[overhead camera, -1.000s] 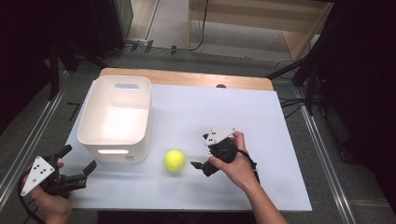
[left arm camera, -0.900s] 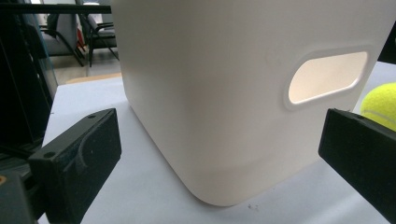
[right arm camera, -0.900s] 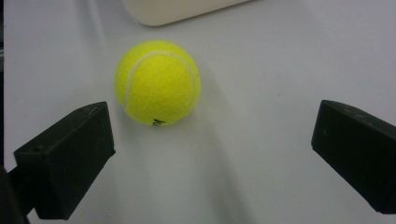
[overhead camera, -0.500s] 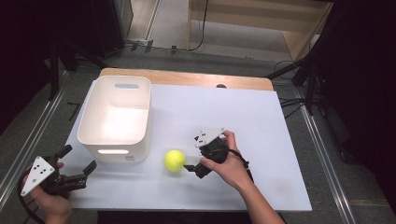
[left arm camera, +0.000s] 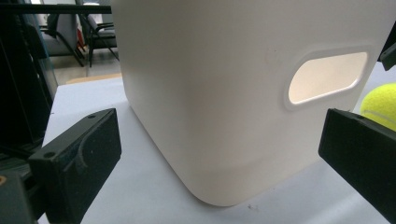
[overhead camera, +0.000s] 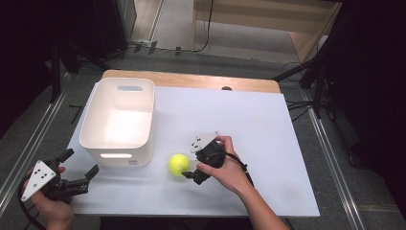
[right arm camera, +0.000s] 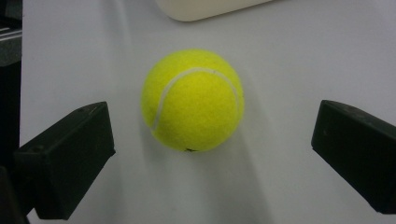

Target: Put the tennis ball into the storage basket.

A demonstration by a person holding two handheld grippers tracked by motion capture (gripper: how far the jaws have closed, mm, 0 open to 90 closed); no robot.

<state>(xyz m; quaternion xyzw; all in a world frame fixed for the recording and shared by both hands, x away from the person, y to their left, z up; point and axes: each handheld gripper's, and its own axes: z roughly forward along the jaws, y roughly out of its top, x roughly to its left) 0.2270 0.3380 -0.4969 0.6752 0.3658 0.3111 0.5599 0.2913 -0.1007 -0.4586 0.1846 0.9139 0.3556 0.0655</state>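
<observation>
A yellow-green tennis ball (overhead camera: 179, 164) lies on the white tabletop (overhead camera: 268, 124), just in front of the near right corner of a white plastic bin (overhead camera: 148, 120). My right gripper (overhead camera: 190, 163) is right of the ball and points left at it, open. In the right gripper view the ball (right arm camera: 194, 100) sits a little ahead of the gripper (right arm camera: 210, 156), centred in the gap between the two black jaws and untouched by them. My left gripper (overhead camera: 80, 163) is open at the table's near left corner, empty. It faces the bin's handle wall (left arm camera: 210, 93), with the ball (left arm camera: 380, 105) at the right edge.
The bin looks empty and stands at the table's left. A wooden strip (overhead camera: 191, 80) runs along the far edge. Metal rails (overhead camera: 330, 158) flank the table. The bin's lower corner (right arm camera: 205, 9) lies just beyond the ball in the right gripper view.
My right gripper has moved left and slightly nearer, closing in on the ball with its jaws open. The left gripper, the ball and the bin have stayed put.
</observation>
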